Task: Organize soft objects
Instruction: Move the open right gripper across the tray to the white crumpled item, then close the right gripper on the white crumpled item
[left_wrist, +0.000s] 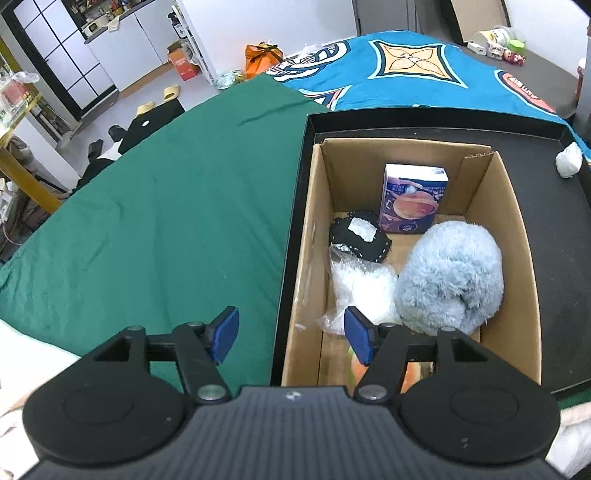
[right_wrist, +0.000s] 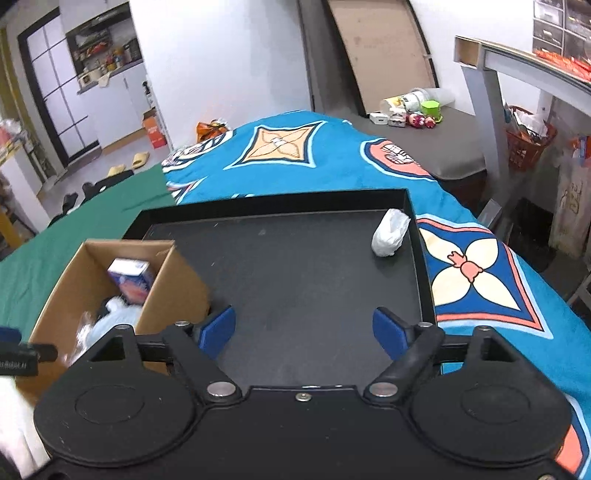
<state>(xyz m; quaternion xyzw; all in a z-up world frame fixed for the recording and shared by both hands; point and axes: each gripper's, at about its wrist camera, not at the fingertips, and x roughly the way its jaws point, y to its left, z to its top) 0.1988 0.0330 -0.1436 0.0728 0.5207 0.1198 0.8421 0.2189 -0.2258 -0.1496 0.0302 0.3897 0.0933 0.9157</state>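
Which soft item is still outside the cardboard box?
The small white bundle, alone on the black tray in its far right corner; the others lie inside the cardboard box.

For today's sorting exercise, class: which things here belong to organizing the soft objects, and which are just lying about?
Job:
cardboard box
blue plush toy
tissue pack
black knitted item
bagged white stuffing
white bundle
black tray

Lying about:
slippers
orange bag
small toys

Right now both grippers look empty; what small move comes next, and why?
Probably reach the open right gripper forward toward the small white plastic-wrapped bundle at the black tray's far right corner; it's the only soft item outside the brown cardboard box.
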